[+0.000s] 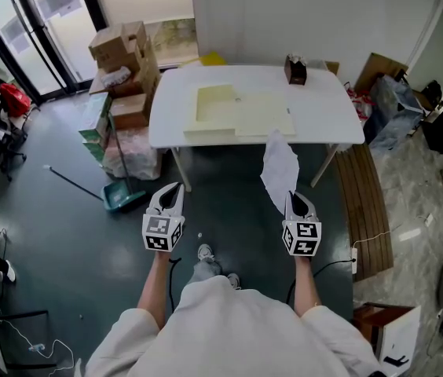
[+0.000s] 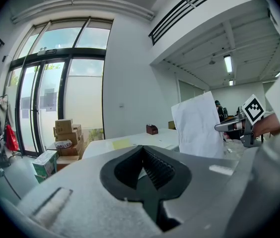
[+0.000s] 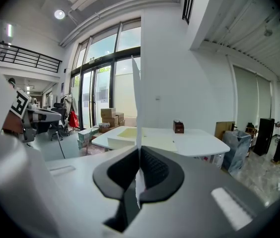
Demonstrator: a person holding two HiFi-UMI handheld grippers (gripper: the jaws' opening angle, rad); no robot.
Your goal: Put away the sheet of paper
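A white sheet of paper (image 1: 279,167) stands upright in front of me, pinched at its lower edge by my right gripper (image 1: 294,197), which is shut on it. In the right gripper view the paper (image 3: 136,98) shows edge-on, rising from between the jaws of the right gripper (image 3: 138,150). My left gripper (image 1: 176,188) is held level beside it, to the left, with its jaws closed tip to tip and nothing between them. From the left gripper view, the left gripper (image 2: 141,148) is in front and the paper (image 2: 197,125) is at the right.
A white table (image 1: 324,100) stands ahead with a pale yellow flat box (image 1: 229,108) and a brown tissue box (image 1: 295,71) on it. Cardboard boxes (image 1: 123,53) are stacked left of the table. A green dustpan (image 1: 123,195) lies on the floor, and a wooden bench (image 1: 367,210) stands at the right.
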